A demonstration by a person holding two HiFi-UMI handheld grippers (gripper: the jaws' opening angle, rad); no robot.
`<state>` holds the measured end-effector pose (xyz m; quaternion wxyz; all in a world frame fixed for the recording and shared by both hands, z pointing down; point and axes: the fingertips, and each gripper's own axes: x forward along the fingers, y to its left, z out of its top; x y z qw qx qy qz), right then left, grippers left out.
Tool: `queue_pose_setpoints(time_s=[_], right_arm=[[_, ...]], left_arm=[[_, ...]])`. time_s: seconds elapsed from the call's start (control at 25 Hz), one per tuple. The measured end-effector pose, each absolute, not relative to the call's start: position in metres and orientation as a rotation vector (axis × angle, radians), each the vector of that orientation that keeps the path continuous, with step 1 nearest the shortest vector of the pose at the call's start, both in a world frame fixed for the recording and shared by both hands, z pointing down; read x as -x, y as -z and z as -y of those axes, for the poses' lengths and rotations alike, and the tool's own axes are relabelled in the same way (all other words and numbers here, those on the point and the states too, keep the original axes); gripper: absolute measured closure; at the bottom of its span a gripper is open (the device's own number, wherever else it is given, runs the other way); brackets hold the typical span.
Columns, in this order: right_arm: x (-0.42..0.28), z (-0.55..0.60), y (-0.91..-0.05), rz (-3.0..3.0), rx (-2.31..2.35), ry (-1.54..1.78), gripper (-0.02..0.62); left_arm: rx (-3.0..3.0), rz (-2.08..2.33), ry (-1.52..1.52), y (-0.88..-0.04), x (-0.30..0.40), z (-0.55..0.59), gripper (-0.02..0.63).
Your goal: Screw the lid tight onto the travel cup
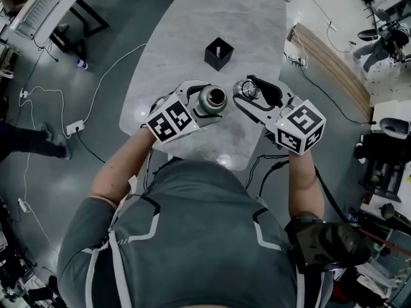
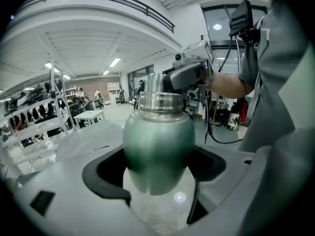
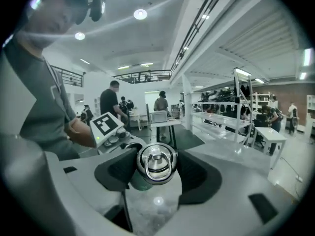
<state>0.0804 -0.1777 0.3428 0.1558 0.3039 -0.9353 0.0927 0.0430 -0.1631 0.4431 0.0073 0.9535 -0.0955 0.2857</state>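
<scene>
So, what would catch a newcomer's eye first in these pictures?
First the green travel cup, clamped in the left gripper with its mouth open. Next the shiny lid with a ring, clamped in the right gripper, close beside it. Beyond them a black box stands on the grey table.

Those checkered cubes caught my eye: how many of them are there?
2. One cube sits on the left gripper, which holds the travel cup; the other on the right gripper, which holds the lid. None seems hidden.
</scene>
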Motion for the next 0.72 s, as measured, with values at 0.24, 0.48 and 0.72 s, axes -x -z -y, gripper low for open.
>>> queue_pose_setpoints(time_s=[0.24,0.48,0.72], right_arm=[[-0.049,0.158,-0.307,2.746,-0.704,-0.222,0.321],[-0.027,0.14,-0.304,2.716,-0.581,-0.14,0.321],[-0.019,0.127,-0.309,2.69,-0.505,-0.134,0.321]], left_arm=[[-2.977,0.242,-0.916,-0.425,-0.047,0.155,0.227],[-2.987,0.201,-0.95,-0.416,-0.049,0.142,0.227],[-2.986,0.167,-0.912,-0.412,-0.052,0.127,0.227]])
